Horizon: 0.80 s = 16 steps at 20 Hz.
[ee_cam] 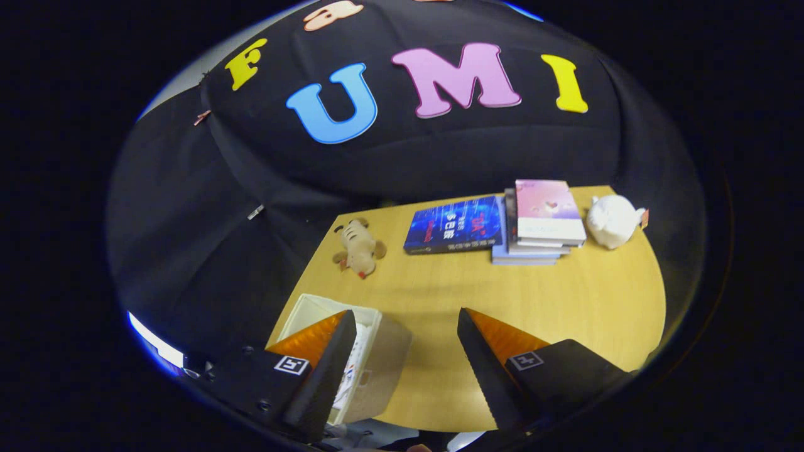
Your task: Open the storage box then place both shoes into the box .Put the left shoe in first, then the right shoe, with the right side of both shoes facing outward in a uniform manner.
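The tool gapes wide and empty, the storage box beneath its left finger.

I count one table and one box beside my left finger. Two soft toys: one tiger, one white toy. Books: one blue book lying alone, and a stack of about three. My gripper has two fingers, spread apart.
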{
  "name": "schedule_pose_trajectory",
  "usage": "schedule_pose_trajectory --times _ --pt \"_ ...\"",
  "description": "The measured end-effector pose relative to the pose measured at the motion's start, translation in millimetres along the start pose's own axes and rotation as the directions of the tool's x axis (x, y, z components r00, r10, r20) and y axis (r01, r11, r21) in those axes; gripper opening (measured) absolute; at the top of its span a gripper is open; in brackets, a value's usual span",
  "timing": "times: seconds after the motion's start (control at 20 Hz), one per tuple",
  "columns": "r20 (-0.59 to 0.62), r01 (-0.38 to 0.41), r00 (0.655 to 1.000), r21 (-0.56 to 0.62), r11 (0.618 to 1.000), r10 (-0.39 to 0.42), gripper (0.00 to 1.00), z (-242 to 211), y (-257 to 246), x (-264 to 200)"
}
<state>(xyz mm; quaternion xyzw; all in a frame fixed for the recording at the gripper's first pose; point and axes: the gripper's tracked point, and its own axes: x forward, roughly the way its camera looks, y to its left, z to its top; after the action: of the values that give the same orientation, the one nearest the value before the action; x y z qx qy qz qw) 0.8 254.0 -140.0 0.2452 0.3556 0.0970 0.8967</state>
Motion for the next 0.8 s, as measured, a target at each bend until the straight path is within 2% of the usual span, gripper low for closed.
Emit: schedule_pose_trajectory --times 0.4,0.65,0.8 --pt "0.249 0.167 0.961 -0.186 0.968 -0.118 0.99 64.9 -106.6 -68.3" --pt "0.367 0.237 0.921 -0.265 0.935 -0.13 0.99 81.3 -146.7 -115.9" --pt "0.406 0.232 0.908 -0.282 0.931 -0.104 0.98 78.2 -153.9 -140.7"
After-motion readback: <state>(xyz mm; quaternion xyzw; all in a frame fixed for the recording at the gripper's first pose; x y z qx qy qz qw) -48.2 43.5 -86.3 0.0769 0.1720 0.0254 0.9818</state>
